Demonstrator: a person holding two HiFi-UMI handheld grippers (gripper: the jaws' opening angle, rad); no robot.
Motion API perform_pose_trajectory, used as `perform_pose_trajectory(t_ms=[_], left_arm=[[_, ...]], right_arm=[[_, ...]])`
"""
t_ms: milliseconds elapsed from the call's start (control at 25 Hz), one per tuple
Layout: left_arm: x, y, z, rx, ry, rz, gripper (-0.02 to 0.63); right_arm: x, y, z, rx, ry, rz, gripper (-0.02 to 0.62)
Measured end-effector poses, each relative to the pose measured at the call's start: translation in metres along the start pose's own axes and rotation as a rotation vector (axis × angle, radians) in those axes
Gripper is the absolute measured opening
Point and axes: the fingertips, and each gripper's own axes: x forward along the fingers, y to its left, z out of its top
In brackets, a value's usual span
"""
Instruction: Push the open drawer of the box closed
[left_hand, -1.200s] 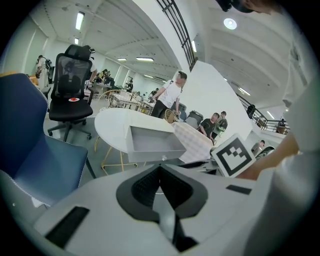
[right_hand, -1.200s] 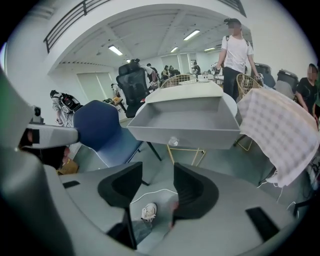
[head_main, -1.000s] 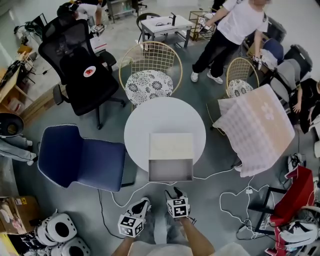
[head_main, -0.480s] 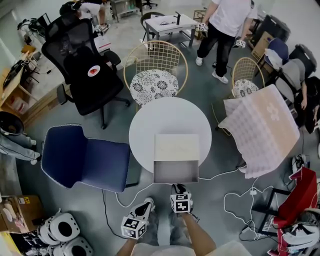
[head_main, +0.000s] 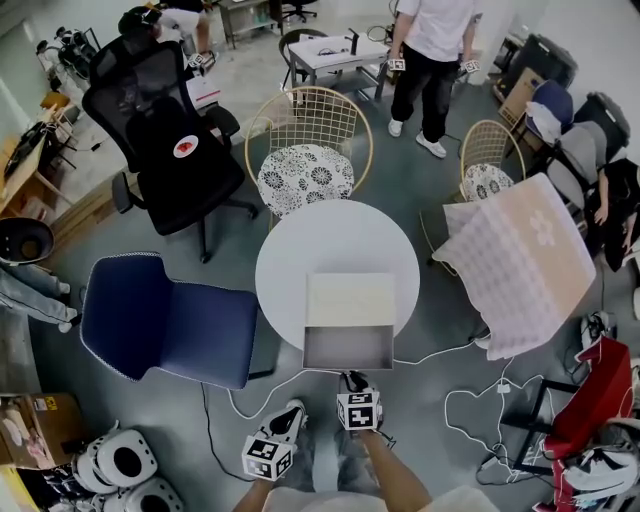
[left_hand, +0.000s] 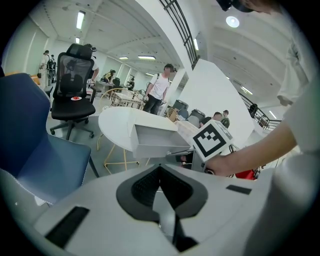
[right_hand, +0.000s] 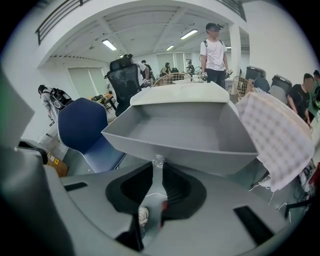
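As the right gripper (head_main: 352, 381) hovers at the six o'clock edge of the round white surface (head_main: 320, 235), its jaws have just been closing. In the right gripper view they now pinch the small clear knob (right_hand: 158, 160) at their very tips. That knob sits in the middle of the front wall of the grey open drawer (head_main: 347, 346). The drawer is pulled out of the pale cream rectangular box (head_main: 349, 298) toward six o'clock, and its front overhangs the surface's rim. Its bare grey bottom shows from wall to wall. The box itself lies on the six o'clock half of the surface.

Down at seven o'clock from the drawer, the left gripper (head_main: 294, 408) hangs above the grey floor (head_main: 420, 170), well apart from the box. The left gripper view shows its jaws clenched together with nothing between them.

Around the surface stand a blue padded chair (head_main: 165, 315) at nine o'clock, a black mesh office chair (head_main: 170, 140) at eleven, and a gold wire chair with a patterned cushion (head_main: 305, 170) at twelve. A pink-and-white checked cloth (head_main: 525, 260) is draped at three. Far off at one o'clock stands a person in a white top (head_main: 430, 40).
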Motion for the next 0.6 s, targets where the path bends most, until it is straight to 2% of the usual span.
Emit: perform_pose_trajectory(t_ms=[600], left_arm=[[0.000, -0.001, -0.007, -0.008, 0.017, -0.001, 0.009]], right_arm=[[0.021, -0.018, 0.036, -0.033, -0.003, -0.004, 0.072]])
